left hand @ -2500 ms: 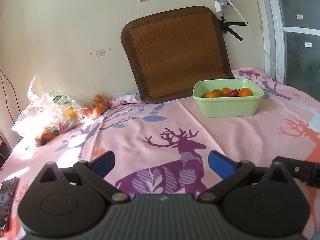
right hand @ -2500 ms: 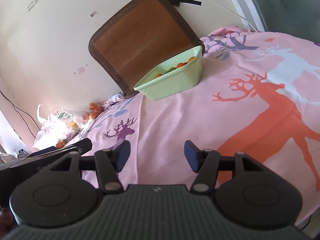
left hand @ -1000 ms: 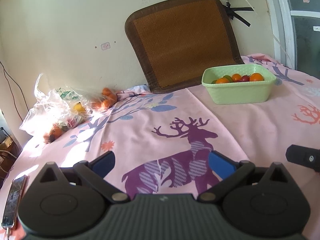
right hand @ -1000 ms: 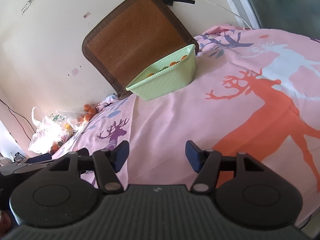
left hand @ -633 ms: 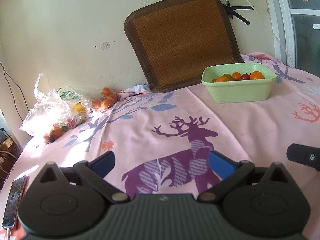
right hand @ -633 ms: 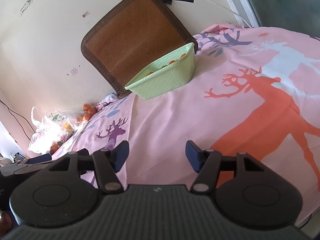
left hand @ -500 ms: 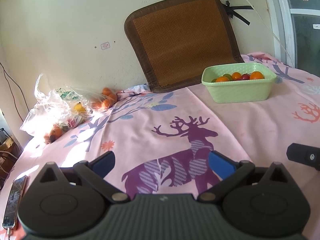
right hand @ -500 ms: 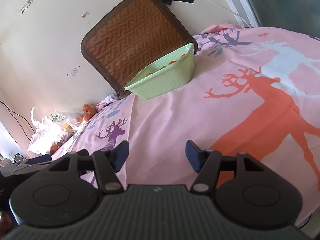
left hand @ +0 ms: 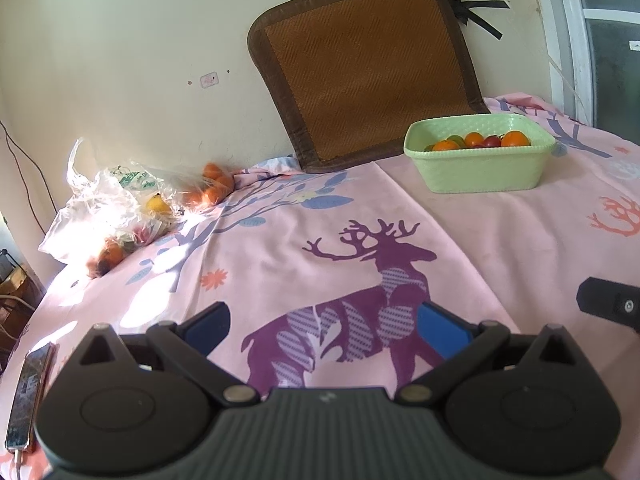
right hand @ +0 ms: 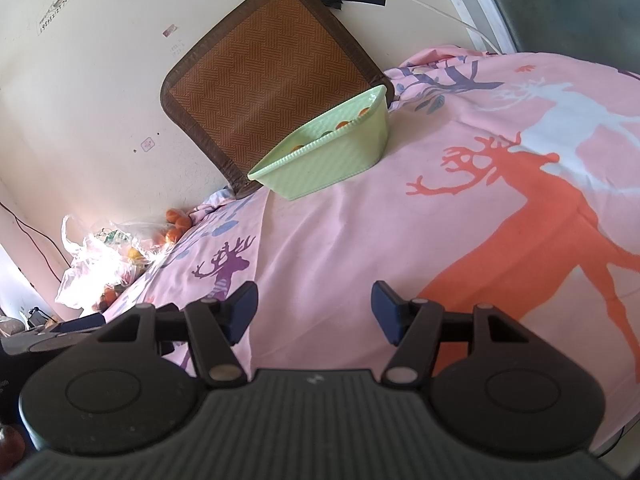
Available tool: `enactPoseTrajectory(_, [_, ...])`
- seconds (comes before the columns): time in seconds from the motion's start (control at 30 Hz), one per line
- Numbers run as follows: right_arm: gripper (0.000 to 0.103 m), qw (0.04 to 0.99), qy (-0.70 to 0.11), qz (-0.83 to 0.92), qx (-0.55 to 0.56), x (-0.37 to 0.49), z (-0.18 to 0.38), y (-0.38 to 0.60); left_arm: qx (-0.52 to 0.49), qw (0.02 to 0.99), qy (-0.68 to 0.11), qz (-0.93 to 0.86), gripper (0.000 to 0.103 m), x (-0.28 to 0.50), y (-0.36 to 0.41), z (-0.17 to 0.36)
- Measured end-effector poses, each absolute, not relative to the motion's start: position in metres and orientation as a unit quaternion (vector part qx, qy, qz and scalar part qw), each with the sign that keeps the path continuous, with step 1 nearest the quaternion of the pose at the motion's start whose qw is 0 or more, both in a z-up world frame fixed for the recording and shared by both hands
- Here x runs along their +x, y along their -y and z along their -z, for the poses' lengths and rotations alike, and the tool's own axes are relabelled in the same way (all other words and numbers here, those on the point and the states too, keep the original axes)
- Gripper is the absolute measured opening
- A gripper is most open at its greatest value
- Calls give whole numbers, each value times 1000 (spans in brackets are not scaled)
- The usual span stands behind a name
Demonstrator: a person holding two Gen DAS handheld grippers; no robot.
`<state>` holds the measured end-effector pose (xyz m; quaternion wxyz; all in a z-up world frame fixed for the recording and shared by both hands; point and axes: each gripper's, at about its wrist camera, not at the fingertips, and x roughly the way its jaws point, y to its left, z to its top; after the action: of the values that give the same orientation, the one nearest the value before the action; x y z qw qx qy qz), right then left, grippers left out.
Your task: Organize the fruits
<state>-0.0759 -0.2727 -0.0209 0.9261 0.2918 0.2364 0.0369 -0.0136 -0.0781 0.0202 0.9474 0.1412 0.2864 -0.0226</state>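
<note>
Nearest to each camera, both tools are seen empty above the pink bedsheet (left hand: 500, 240): the left gripper (left hand: 322, 326) is held with its blue-padded fingers (left hand: 440, 330) spread wide over the purple deer print (left hand: 360, 304), and the right gripper (right hand: 314, 310) is likewise spread, nothing lying between its jaws, over plain sheet beside the orange deer print (right hand: 540, 232). Both are tilted slightly downward, a posture judged to suit surveying the bed before a reach, not a grasp. A phone (left hand: 30, 392) is seen at the near left edge of the bed, well apart from the fruit. Farther on, at the far left corner against the wall, a crumpled plastic bag (left hand: 104, 196) is found in bright sunlight, with oranges (left hand: 208, 190) and a yellow fruit (left hand: 158, 204) partly inside it and beside it; these are judged to be the pieces not yet sorted. Toward the far right edge, a green basket (left hand: 480, 172) is set flat on the sheet, already holding orange, red and green fruit (left hand: 476, 140), and is presumably placed there as the collecting point. Behind it, a woven mat (left hand: 368, 68) is leaned against the wall, just behind the basket; whether they touch cannot be told.
</note>
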Motion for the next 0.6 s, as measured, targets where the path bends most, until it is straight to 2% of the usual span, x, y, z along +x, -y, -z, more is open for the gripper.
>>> enactPoseTrajectory(0.6, [65,926,-236,-37,292,-76,21,273,141,946,-293,13,103,-11,76,-19])
